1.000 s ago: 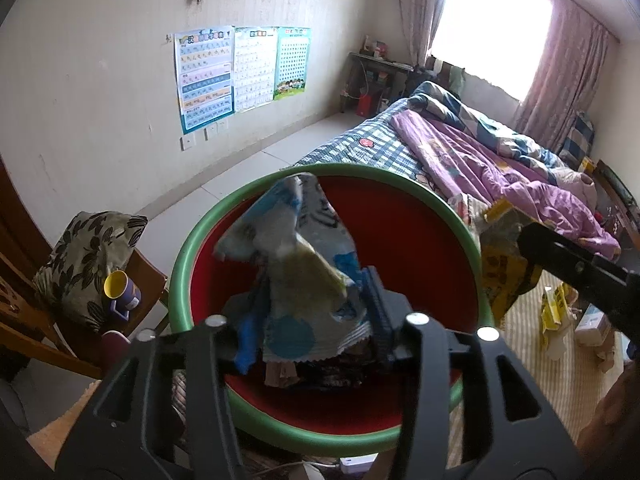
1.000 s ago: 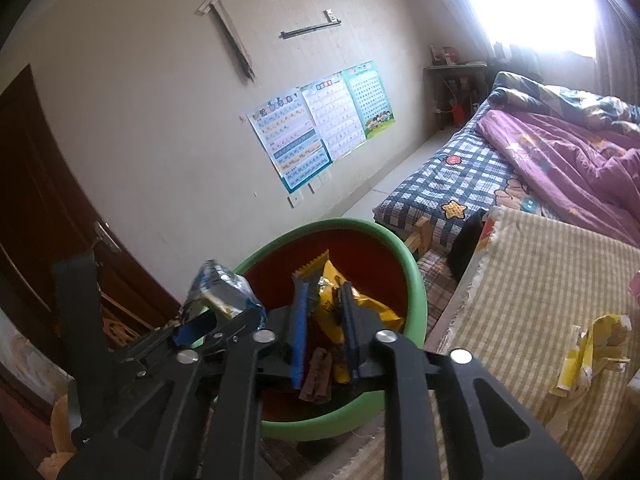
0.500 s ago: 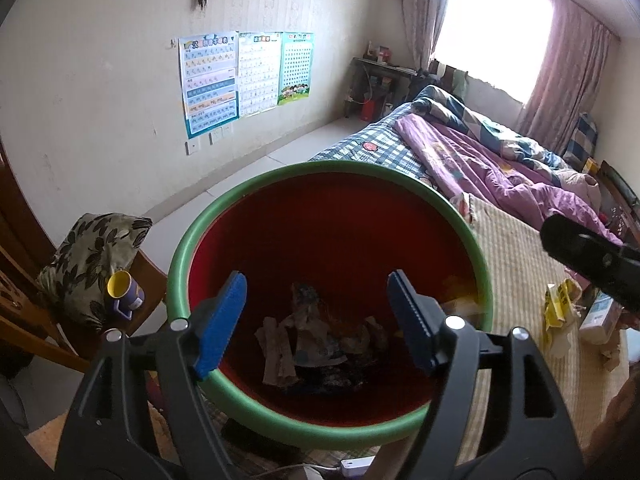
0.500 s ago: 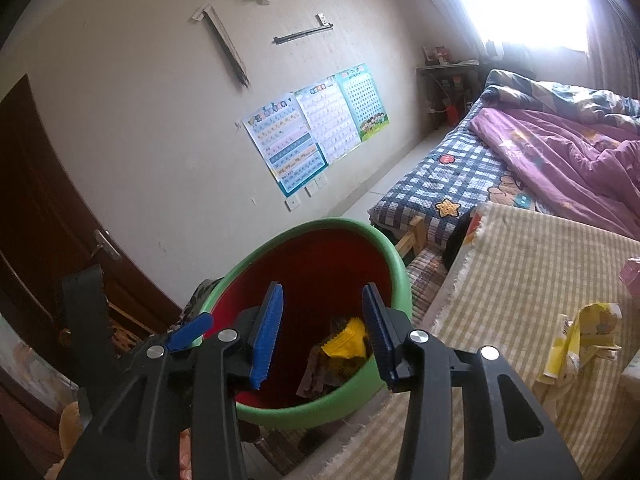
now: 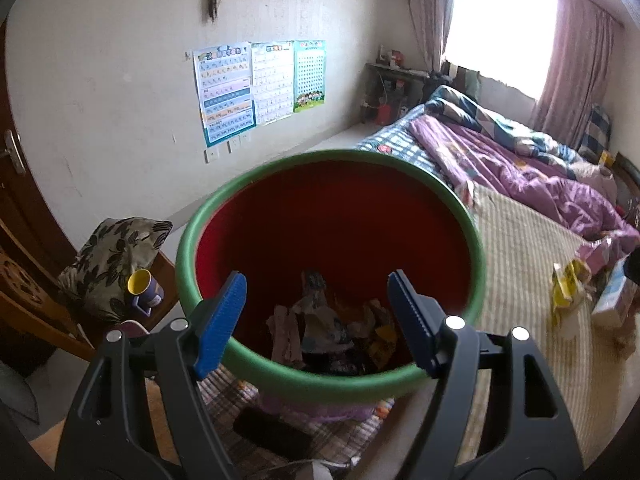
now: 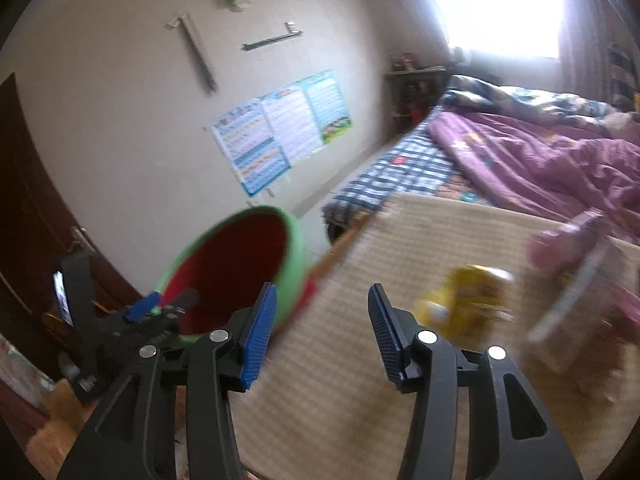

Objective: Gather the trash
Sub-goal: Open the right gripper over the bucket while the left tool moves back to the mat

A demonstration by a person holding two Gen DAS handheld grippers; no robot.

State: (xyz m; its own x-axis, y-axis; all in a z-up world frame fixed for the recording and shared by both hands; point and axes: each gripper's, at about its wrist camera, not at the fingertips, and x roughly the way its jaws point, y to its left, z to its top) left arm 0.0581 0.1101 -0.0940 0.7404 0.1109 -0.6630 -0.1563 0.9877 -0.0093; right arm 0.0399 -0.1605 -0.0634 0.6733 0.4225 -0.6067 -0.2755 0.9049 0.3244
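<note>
Right gripper (image 6: 320,330): jaws opening, nothing between them.
Yellow wrapper (image 6: 466,300): lying just right, slightly farther, on the mat; right gripper nearer.
Left gripper (image 5: 316,316): hovering apart, empty, over the bin (image 5: 256,372).

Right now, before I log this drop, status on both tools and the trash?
Left tool open, empty, over the bin. Right tool opening, empty, over the mat. Wrappers in bin. Yellow wrapper on mat, path clear.
</note>
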